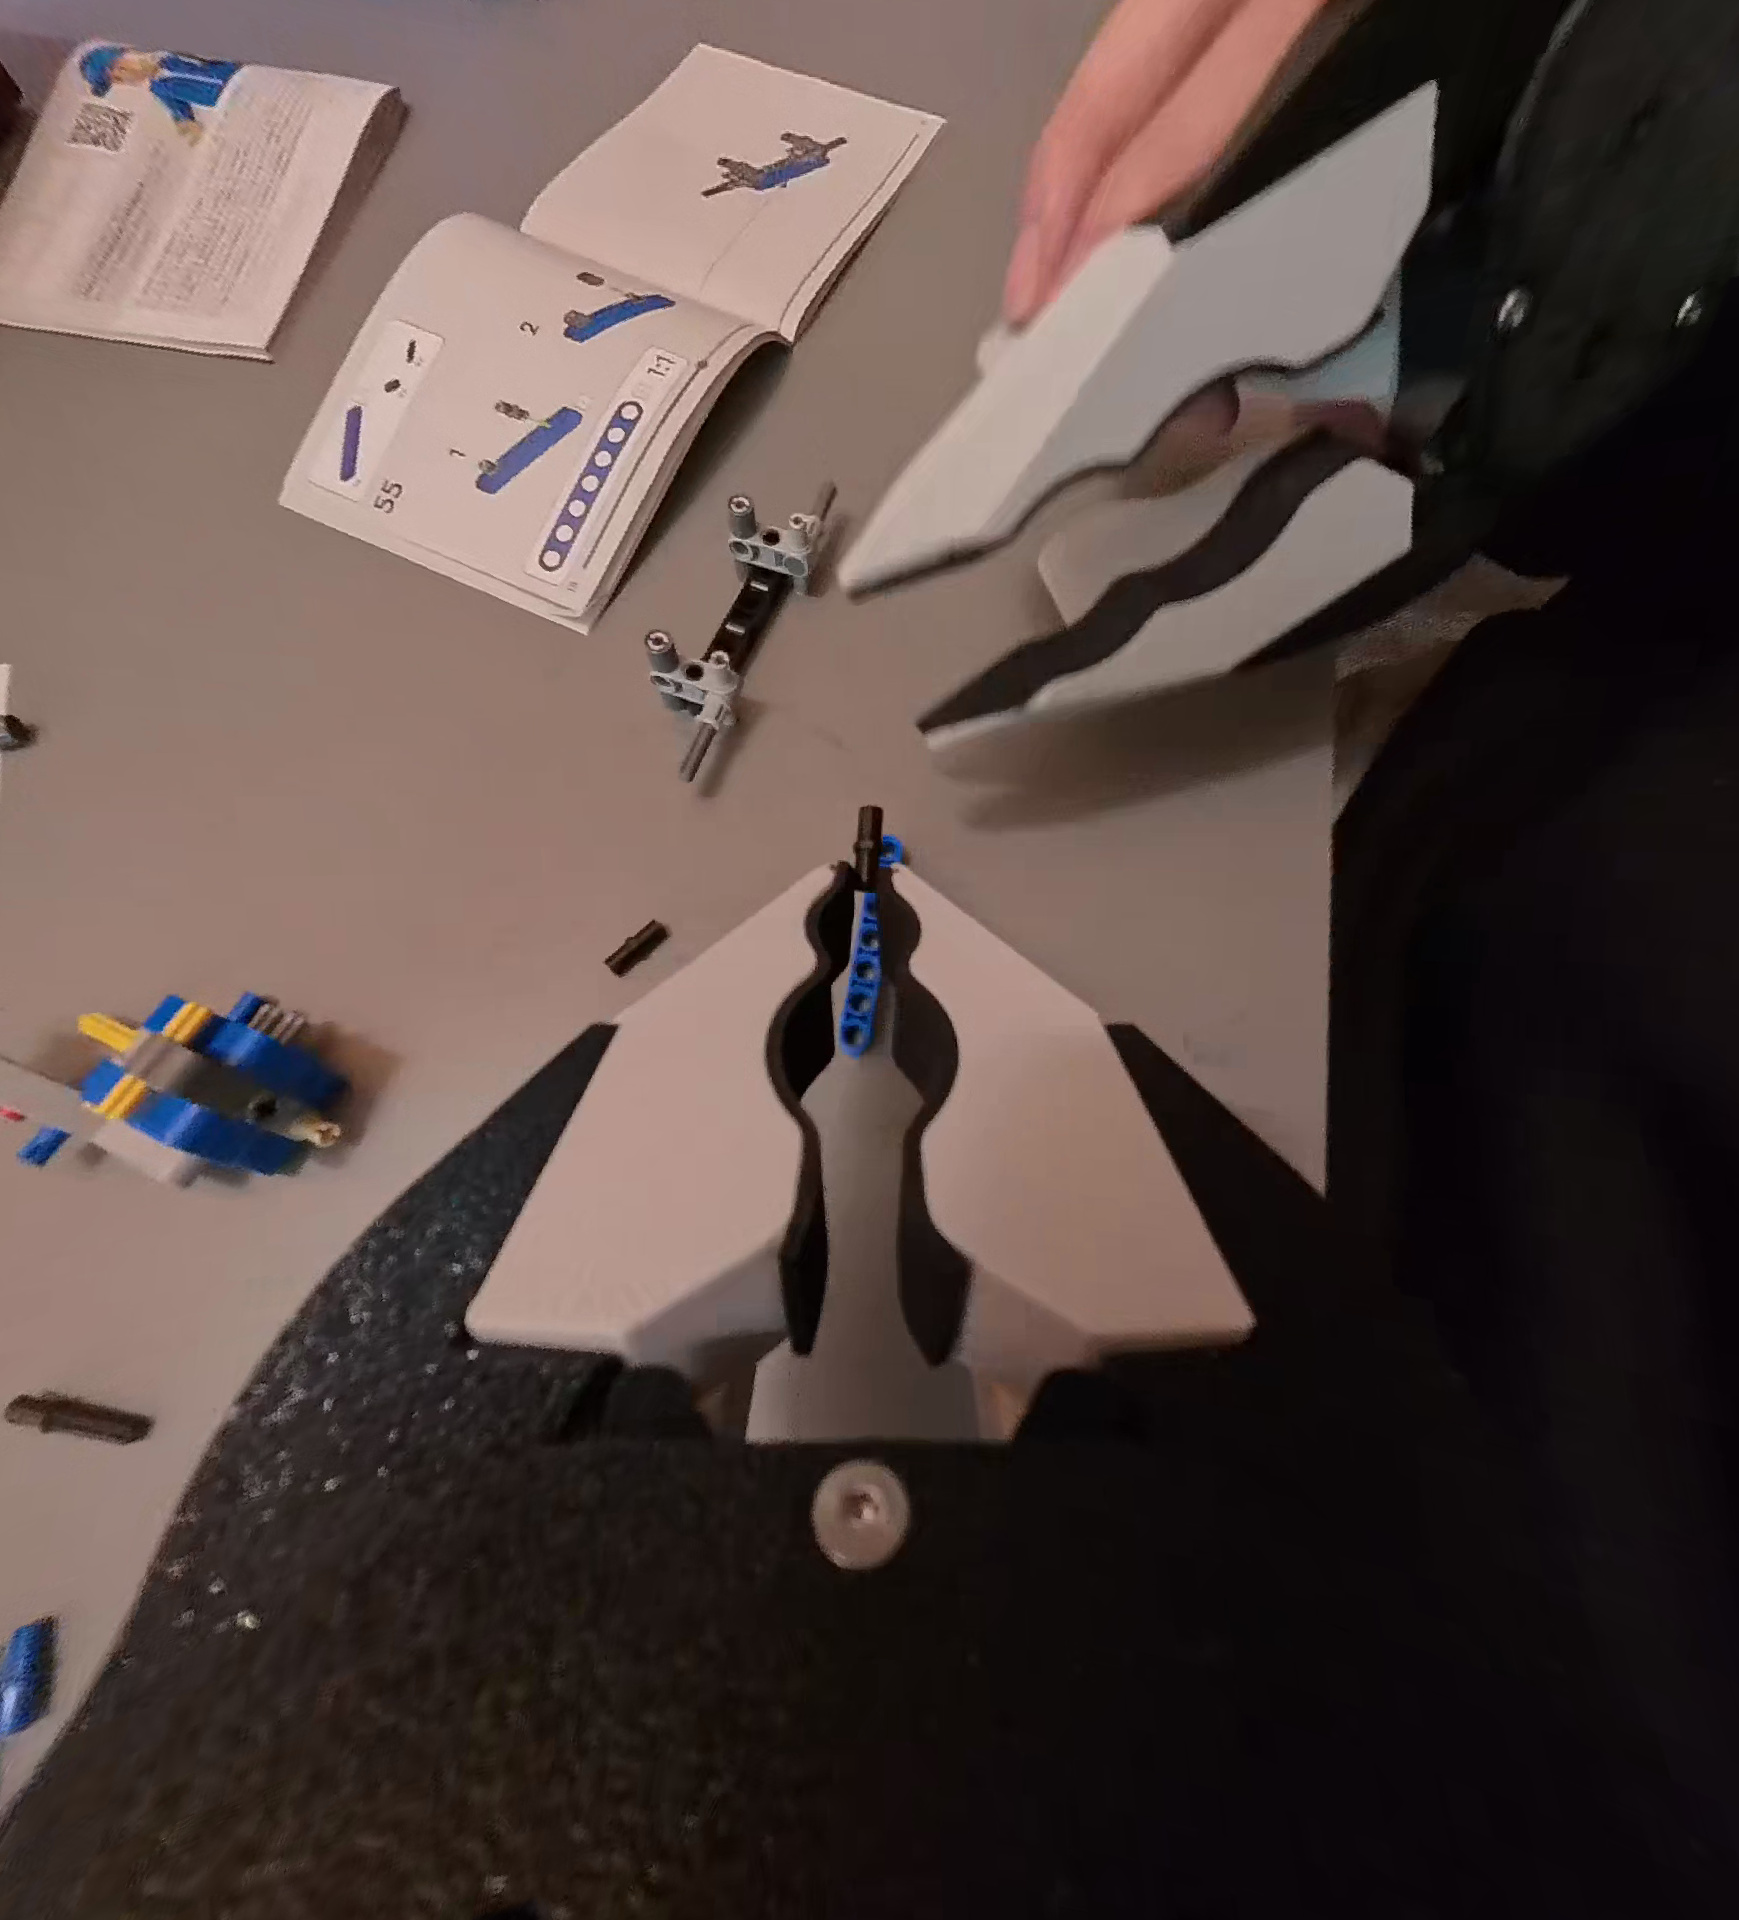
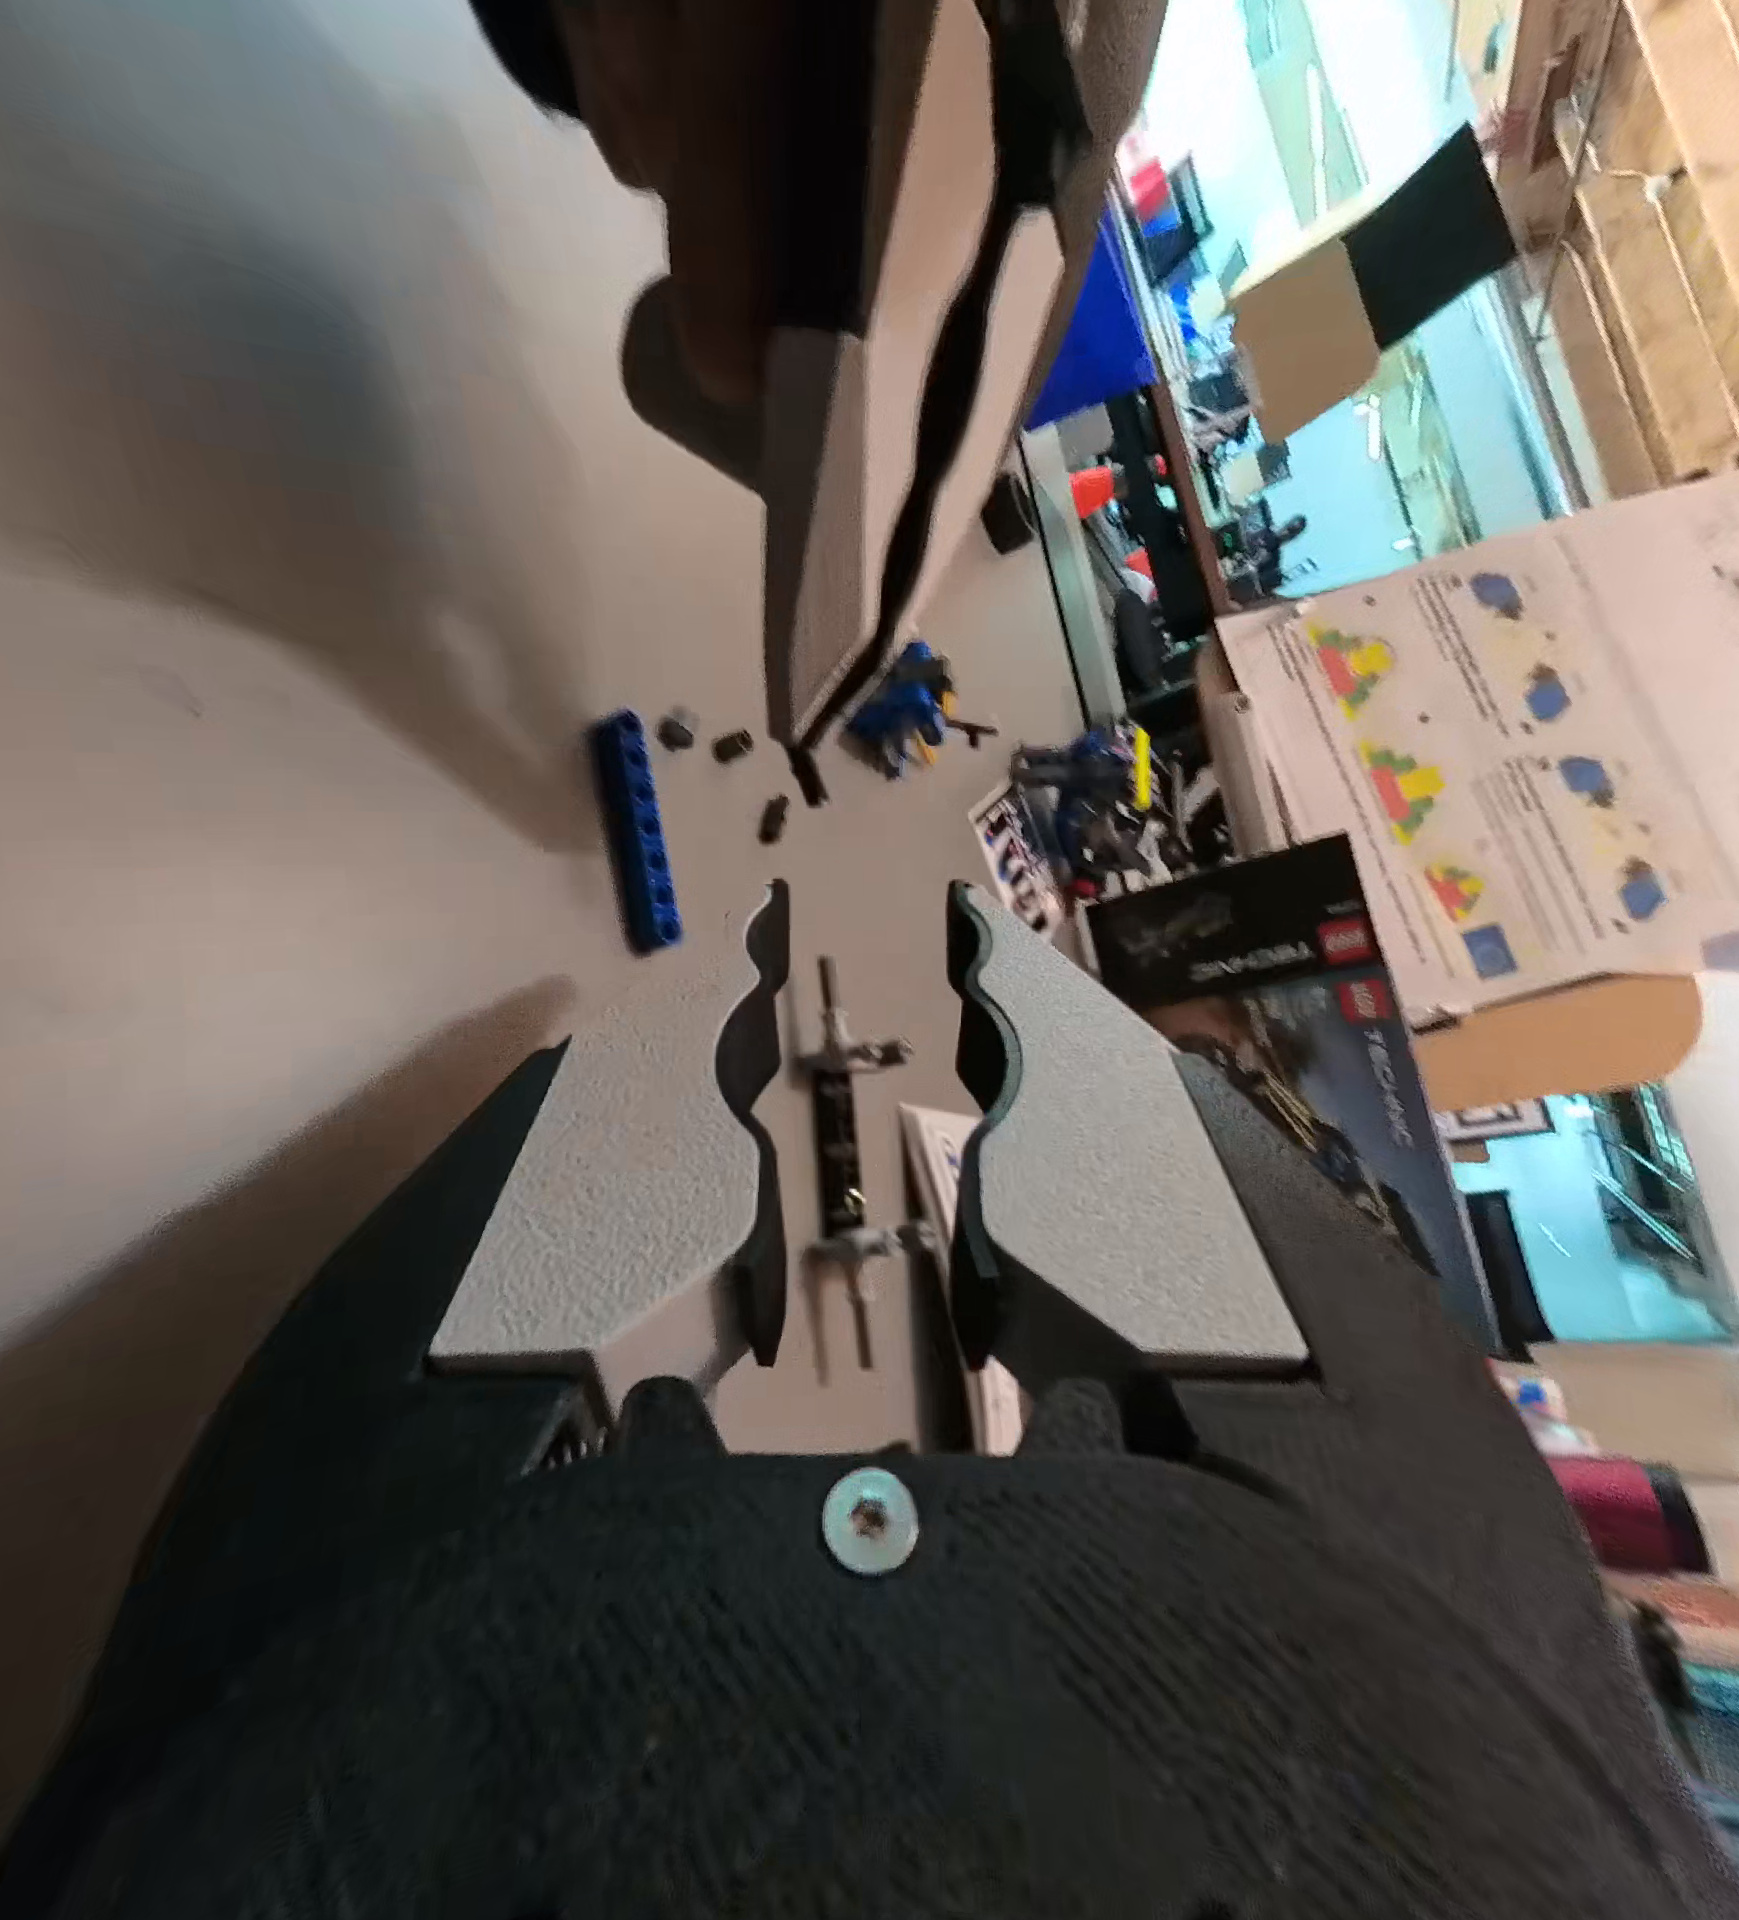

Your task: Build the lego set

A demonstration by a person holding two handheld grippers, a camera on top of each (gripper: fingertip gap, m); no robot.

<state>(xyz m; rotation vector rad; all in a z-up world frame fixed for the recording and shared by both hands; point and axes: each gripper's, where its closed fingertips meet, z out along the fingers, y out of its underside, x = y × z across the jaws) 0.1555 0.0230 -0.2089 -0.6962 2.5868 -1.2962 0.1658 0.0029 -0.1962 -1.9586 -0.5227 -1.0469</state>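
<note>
Left gripper point(image 1: 870, 868) pinches a blue beam point(image 1: 861, 982) with a black pin point(image 1: 867, 828) at its tip. Just beyond the beam lies a black-and-grey axle piece point(image 1: 735, 623); the right gripper point(image 2: 865, 904), fingers spread, hovers beside it.

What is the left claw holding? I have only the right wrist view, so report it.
Observer: The left claw is shut on a thin blue beam, with a black pin standing in the beam's far end.
Operator: Now tell me where the instructions are.
Observer: An open booklet lies flat on the table beyond the black-and-grey assembly. Its near page pictures a blue beam taking pins.
</note>
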